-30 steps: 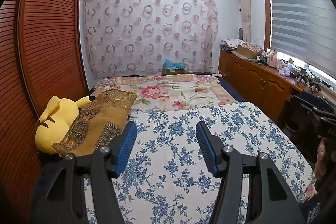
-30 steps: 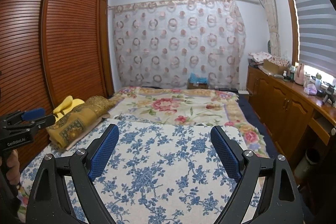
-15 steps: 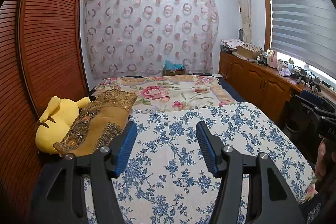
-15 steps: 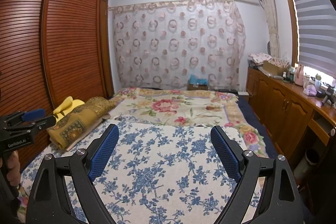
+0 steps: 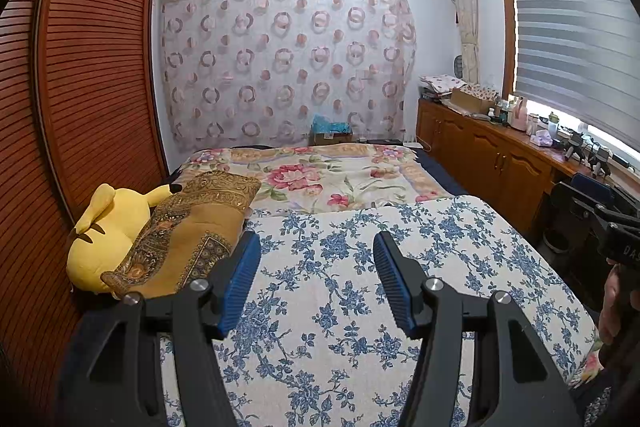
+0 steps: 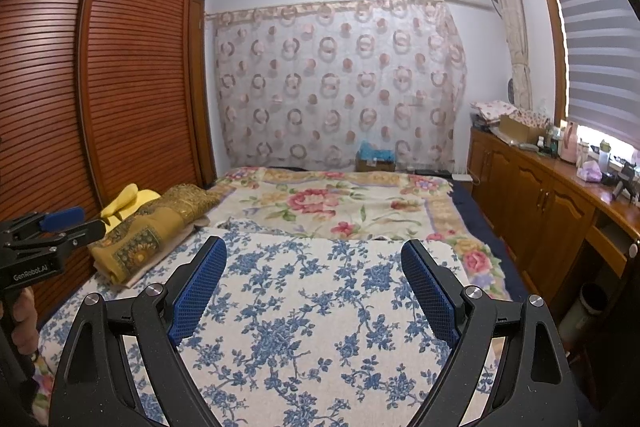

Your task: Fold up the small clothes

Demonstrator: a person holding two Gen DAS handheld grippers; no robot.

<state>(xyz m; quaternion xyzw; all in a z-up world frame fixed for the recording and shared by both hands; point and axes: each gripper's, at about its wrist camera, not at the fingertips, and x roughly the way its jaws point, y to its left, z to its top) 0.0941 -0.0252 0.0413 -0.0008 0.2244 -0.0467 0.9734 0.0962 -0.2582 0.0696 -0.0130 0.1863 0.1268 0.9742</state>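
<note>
Blue-flowered bedspread (image 5: 360, 287) lies bare under both spread, empty grippers, left gripper (image 5: 316, 279) and right gripper (image 6: 314, 287). Nothing has shifted over the last second; no small clothes show, so folding can't be judged.

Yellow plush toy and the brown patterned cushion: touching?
Touching. In the left wrist view the brown patterned cushion lies against and partly over the yellow plush toy, with no gap between them.
</note>
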